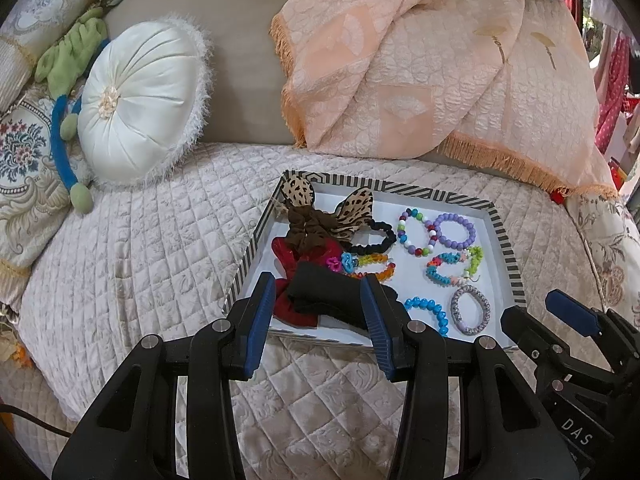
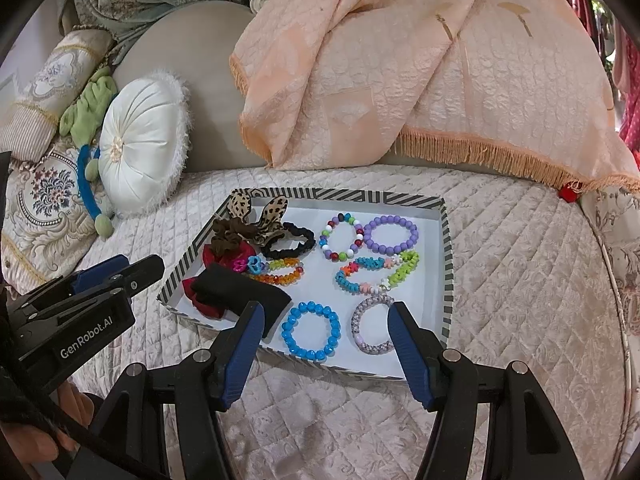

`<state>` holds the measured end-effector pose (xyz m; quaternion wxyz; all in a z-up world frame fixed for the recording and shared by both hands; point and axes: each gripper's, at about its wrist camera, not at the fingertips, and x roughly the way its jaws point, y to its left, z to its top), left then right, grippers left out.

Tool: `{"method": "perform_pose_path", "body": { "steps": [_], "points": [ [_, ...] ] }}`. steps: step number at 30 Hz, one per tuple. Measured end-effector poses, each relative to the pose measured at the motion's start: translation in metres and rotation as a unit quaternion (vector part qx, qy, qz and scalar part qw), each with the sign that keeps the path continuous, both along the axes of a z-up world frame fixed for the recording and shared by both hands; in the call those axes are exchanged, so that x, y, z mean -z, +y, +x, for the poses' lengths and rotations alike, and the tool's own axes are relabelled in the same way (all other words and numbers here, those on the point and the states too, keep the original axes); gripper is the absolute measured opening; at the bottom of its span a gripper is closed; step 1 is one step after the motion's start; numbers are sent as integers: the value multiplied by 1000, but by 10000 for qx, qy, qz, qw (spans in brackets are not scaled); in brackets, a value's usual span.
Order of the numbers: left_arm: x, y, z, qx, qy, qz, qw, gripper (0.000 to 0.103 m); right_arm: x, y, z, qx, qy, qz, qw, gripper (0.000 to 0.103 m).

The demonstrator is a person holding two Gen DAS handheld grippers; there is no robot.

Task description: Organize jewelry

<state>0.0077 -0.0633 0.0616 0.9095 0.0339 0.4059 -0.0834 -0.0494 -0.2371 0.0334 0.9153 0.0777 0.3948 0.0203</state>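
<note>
Nearest the lens, both grippers hang over the quilted cover (image 2: pixel 520 248), jaws spread and holding nothing. The left gripper (image 1: pixel 318 312) points at the near left part of the striped tray (image 2: pixel 447 248); just ahead of its fingertips lies a black cloth band (image 1: pixel 328 292) on a dark red scrunchie (image 1: pixel 296 308). The right gripper (image 2: pixel 326 334) frames the tray's near edge, with a blue bead bracelet (image 2: pixel 311 332) between its fingers from this view and a woven lilac bracelet (image 2: pixel 370 326) by its right finger; neither is touched.

Farther ahead sit an orange bead bracelet (image 2: pixel 280 272), a flower bead bracelet (image 2: pixel 376 274), a purple bead bracelet (image 2: pixel 392 234) and a mixed-colour bead bracelet (image 2: pixel 342 236). To the far left of these are a black scrunchie (image 2: pixel 288 242) and a leopard-print bow (image 2: pixel 260 212). Beyond the tray stand a white round cushion (image 2: pixel 140 156) and a peach throw (image 2: pixel 400 80).

The sorting looks nearly settled: hair things left, bracelets right. The orange bracelet lies against the hair pile, so the next move probably calls for a narrow pinch on it.
</note>
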Motion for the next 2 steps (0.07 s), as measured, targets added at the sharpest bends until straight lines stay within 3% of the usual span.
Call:
{"method": "perform_pose_path", "body": {
  "steps": [2],
  "points": [
    [0,-1,0,8,8,16,10000,44,2,-7,-1,45,14,30,10000,62]
  ]
}}
